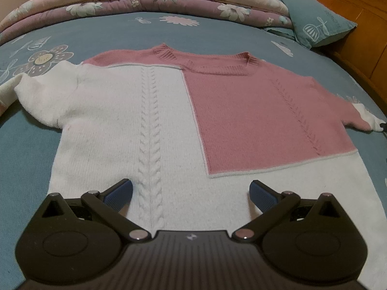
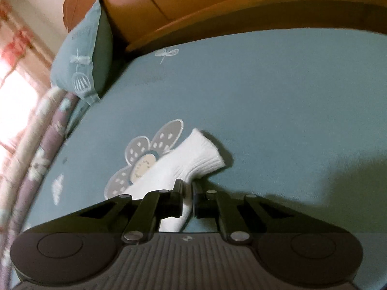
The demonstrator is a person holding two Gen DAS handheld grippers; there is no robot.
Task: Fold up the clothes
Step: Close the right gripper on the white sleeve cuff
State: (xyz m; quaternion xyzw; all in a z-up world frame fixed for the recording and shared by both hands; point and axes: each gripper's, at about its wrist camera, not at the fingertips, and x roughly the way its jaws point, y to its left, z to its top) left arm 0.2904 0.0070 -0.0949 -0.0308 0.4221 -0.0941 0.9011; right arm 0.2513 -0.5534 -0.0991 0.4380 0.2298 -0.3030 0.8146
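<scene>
A pink and white knit sweater (image 1: 154, 120) lies flat on the blue bedsheet, neck toward the far side, with a cable braid down its white half. My left gripper (image 1: 191, 188) hovers open over the sweater's lower hem, its blue pads wide apart and nothing between them. In the right wrist view the sweater's white sleeve (image 2: 193, 159) stretches across the sheet with its ribbed cuff pointing up and right. My right gripper (image 2: 186, 186) is shut on that sleeve just behind the cuff. The sleeve's far end also peeks out at the right edge (image 1: 372, 118) of the left wrist view.
A folded floral quilt (image 1: 145, 2) lies along the far side of the bed. A blue pillow (image 1: 314, 17) leans against the wooden headboard (image 2: 217, 7). The blue sheet (image 2: 278, 101) has printed flowers. A bright curtained window (image 2: 14, 91) is at the left.
</scene>
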